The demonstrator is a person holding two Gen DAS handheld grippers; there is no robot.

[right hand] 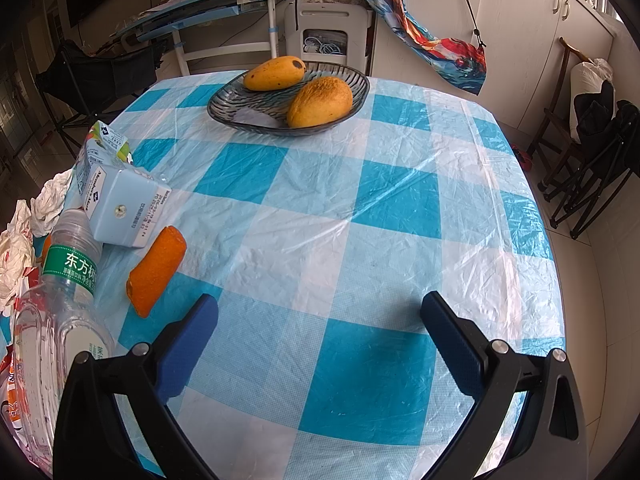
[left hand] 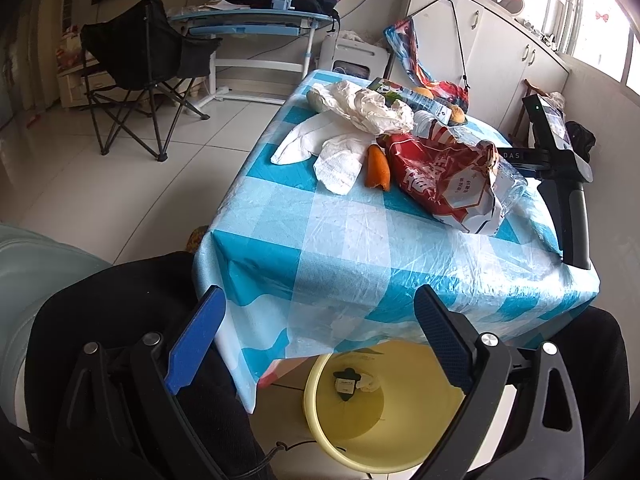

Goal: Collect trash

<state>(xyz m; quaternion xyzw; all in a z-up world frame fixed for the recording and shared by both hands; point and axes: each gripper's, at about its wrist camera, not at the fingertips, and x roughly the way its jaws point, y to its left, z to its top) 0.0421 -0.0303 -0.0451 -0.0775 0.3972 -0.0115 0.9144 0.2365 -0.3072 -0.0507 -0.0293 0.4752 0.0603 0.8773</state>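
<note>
A heap of trash lies on the blue-checked table (left hand: 344, 240): crumpled white tissues (left hand: 360, 108), a red snack bag (left hand: 448, 176), an orange peel (left hand: 378, 168), a clear bottle (left hand: 508, 184) and a milk carton (left hand: 408, 94). My left gripper (left hand: 320, 340) is open, low off the table's near corner, above a yellow bin (left hand: 360, 452) holding small scraps. My right gripper (right hand: 320, 344) is open over bare tablecloth (right hand: 360, 240). To its left lie an orange peel (right hand: 156, 272), the bottle (right hand: 60, 304) and the carton (right hand: 116, 196).
A glass dish (right hand: 256, 114) with two mangoes (right hand: 320, 100) sits at the table's far side. A black folding chair (left hand: 140, 68) and a desk (left hand: 248, 24) stand beyond. White cabinets (right hand: 540, 40) line the right wall. The right tool's black body (left hand: 568, 184) is at the table's right edge.
</note>
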